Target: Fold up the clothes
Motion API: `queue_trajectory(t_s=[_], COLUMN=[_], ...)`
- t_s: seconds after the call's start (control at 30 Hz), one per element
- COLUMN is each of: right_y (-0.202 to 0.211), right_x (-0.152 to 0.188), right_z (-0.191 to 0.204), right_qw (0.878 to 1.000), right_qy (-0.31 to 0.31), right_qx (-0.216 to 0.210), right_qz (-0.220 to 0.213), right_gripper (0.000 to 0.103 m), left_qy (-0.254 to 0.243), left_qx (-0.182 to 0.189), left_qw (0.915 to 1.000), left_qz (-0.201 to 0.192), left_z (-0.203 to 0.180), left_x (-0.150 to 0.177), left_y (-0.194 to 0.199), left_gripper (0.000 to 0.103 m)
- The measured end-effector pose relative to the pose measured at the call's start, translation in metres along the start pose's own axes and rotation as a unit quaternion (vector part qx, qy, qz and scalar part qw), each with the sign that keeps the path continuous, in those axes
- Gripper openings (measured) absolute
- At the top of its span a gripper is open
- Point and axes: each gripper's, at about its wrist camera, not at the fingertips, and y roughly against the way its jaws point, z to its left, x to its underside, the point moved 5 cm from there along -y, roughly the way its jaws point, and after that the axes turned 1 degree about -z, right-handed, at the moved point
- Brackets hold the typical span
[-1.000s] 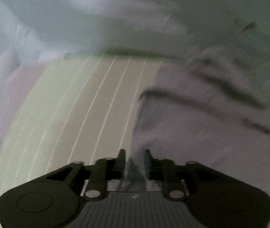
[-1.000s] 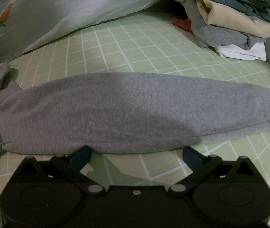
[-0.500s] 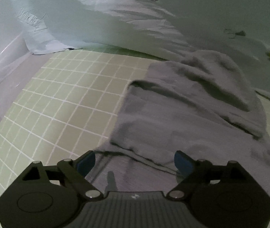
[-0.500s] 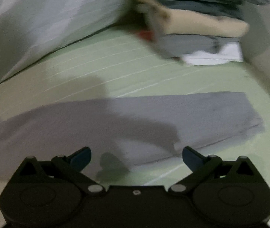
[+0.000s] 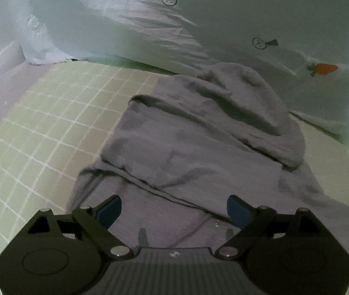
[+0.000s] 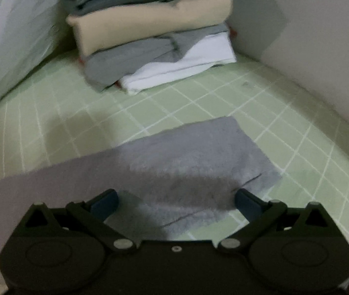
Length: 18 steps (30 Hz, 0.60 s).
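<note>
My left tongs (image 5: 174,209) stand wide apart, gripping nothing, over the bunched grey hoodie (image 5: 199,132) on the checked sheet (image 5: 39,127). My right tongs (image 6: 175,204) gape too, empty, above its sleeve (image 6: 194,162) lying flat.

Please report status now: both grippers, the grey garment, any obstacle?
Left gripper open, empty. Right gripper open over grey sleeve. Grey hoodie unfolded. Folded stack apart.

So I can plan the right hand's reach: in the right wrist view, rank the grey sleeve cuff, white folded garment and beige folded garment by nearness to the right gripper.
1. Grey sleeve cuff, just ahead of the right gripper.
2. White folded garment, bottom of the stack behind.
3. Beige folded garment, higher up the stack.
</note>
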Motion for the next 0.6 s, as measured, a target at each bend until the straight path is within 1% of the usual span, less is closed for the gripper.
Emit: queue_trajectory(t_s=[0.13,0.23,0.3,0.33,0.4,0.43,0.47,0.53,0.57,0.6], right_y=[0.001,0.0,0.001,0.002,0.006,0.009,0.012,0.015,0.016,0.017], right_x=[0.004,0.003,0.002,0.002,0.002,0.002,0.001,0.002,0.002,0.003], right_z=[0.004,0.002,0.001,0.001,0.001,0.001,0.003,0.009,0.014,0.019], right_qw=[1.0,1.0,0.999,0.999,0.999,0.998,0.998,0.996,0.995,0.994], right_qy=[0.003,0.018,0.028,0.032,0.043,0.049,0.054,0.073,0.088,0.103], right_qx=[0.002,-0.015,-0.022,-0.025,-0.032,-0.035,-0.038,-0.045,-0.044,-0.043], right_qz=[-0.007,0.008,0.015,0.015,0.01,0.005,0.001,0.003,0.003,0.002], right_gripper=[0.103,0.103,0.101,0.097,0.085,0.068,0.042,0.025,0.021,0.02], left_qy=[0.003,-0.001,0.005,0.008,0.015,0.019,0.022,0.02,0.015,0.01], left_qx=[0.01,0.025,0.037,0.043,0.055,0.058,0.06,0.058,0.055,0.05], left_qw=[0.9999,0.9997,0.9991,0.9989,0.9983,0.9981,0.998,0.9981,0.9984,0.9987], left_qz=[0.006,-0.009,-0.018,-0.019,-0.013,-0.007,-0.002,0.005,0.005,0.002], left_z=[-0.01,-0.02,-0.022,-0.022,-0.019,-0.016,-0.013,-0.007,-0.003,0.001], left_x=[0.01,0.017,0.023,0.028,0.04,0.046,0.052,0.065,0.07,0.073], left_y=[0.004,0.012,0.018,0.02,0.023,0.024,0.025,0.031,0.036,0.042], left_gripper=[0.093,0.093,0.093,0.093,0.093,0.093,0.093,0.093,0.093,0.093])
